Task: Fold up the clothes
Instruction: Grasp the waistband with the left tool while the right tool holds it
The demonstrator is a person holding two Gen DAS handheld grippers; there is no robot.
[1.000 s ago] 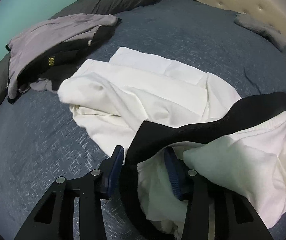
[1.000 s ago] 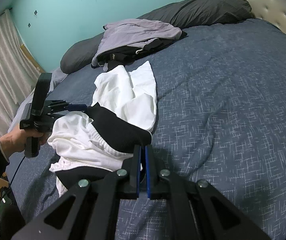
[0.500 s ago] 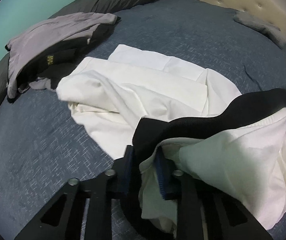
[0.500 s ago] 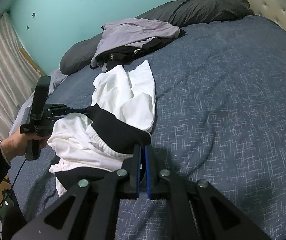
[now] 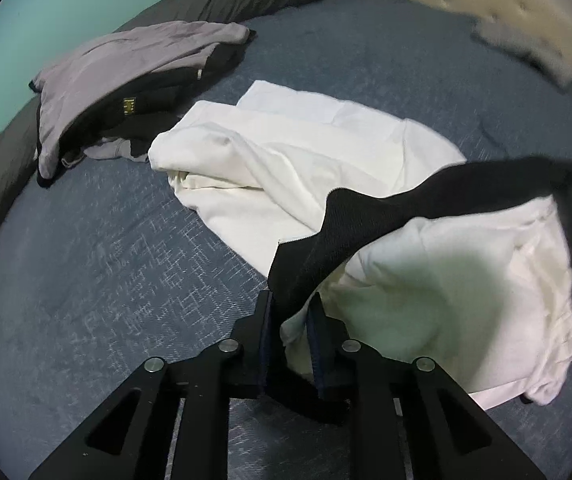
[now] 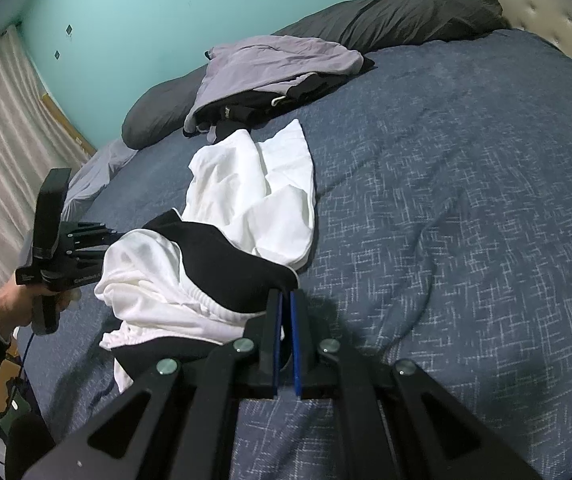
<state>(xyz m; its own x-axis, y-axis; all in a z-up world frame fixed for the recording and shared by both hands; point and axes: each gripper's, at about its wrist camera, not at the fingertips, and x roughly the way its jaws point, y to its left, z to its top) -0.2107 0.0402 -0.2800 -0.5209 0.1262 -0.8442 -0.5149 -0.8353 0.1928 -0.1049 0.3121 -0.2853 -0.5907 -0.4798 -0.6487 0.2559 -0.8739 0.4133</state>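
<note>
My left fingers (image 5: 292,320) and right fingers (image 6: 285,320) each clamp an end of the black waistband (image 6: 230,272), stretched between them, probably taut, white shorts (image 5: 446,292) hanging over the bed (image 6: 466,200).

No text could be read with certainty. A small yellowish label (image 5: 128,105) stood on the black garment (image 5: 158,96) under the grey top (image 5: 126,60), its marks too blurred to make out. Pale lettering (image 6: 86,279) ran along the body of the left gripper (image 6: 116,236), too small to read.
</note>
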